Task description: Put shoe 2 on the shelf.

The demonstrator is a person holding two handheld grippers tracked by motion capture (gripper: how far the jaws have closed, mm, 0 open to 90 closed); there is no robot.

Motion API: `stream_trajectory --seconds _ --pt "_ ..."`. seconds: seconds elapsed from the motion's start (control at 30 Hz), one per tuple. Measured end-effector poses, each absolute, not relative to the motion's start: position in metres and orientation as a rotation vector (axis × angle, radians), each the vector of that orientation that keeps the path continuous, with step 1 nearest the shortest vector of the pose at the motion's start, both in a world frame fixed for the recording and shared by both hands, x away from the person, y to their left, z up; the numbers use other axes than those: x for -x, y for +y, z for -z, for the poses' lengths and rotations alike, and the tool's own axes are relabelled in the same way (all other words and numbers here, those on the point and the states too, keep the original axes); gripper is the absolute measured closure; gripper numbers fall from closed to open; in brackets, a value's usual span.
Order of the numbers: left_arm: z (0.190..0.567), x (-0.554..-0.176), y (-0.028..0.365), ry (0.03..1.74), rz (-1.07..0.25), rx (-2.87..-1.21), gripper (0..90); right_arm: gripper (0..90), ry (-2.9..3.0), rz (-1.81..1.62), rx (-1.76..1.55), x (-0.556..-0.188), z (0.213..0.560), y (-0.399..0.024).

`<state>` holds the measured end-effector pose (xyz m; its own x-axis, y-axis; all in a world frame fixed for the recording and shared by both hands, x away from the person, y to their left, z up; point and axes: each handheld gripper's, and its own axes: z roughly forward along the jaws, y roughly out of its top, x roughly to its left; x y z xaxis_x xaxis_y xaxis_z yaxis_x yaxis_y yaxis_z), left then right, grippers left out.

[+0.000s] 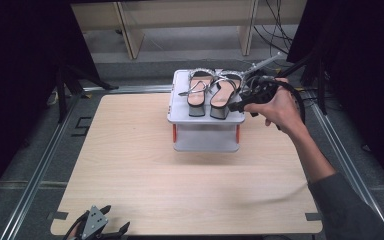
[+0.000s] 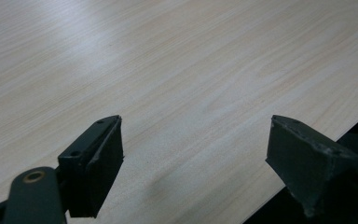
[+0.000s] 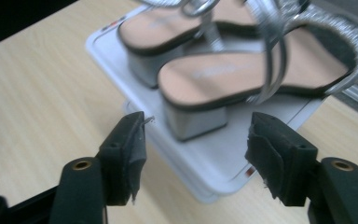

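Pair of block-heeled sandals (image 1: 211, 92): side by side on top of a grey two-tier rack (image 1: 206, 120) at the bench's (image 1: 180, 190) far edge; probably light, stiff-soled, straps flimsy; best gripped at the heel block; insole print unreadable. Right tongs (image 3: 196, 135): open, empty, just off the nearer heel. Left tongs (image 2: 196, 154): open, empty, over bare bench.

Open jaws before sandals (image 3: 242, 79) on rack (image 3: 205, 163)
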<state>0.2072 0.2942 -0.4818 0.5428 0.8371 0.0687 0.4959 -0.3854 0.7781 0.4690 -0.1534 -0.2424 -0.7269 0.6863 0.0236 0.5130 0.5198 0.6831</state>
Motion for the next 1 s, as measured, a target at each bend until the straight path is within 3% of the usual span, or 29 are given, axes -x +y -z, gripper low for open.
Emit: stream_trajectory --seconds 0.57,1.0 --pt "0.482 -0.208 0.296 1.059 -0.625 -2.069 18.0 27.7 2.704 -0.898 -0.919 -0.392 0.302 -0.148" --pt "0.482 -0.208 0.296 1.063 -0.624 -2.072 18.0 25.8 2.633 -1.084 -0.981 -0.358 0.363 -0.173"
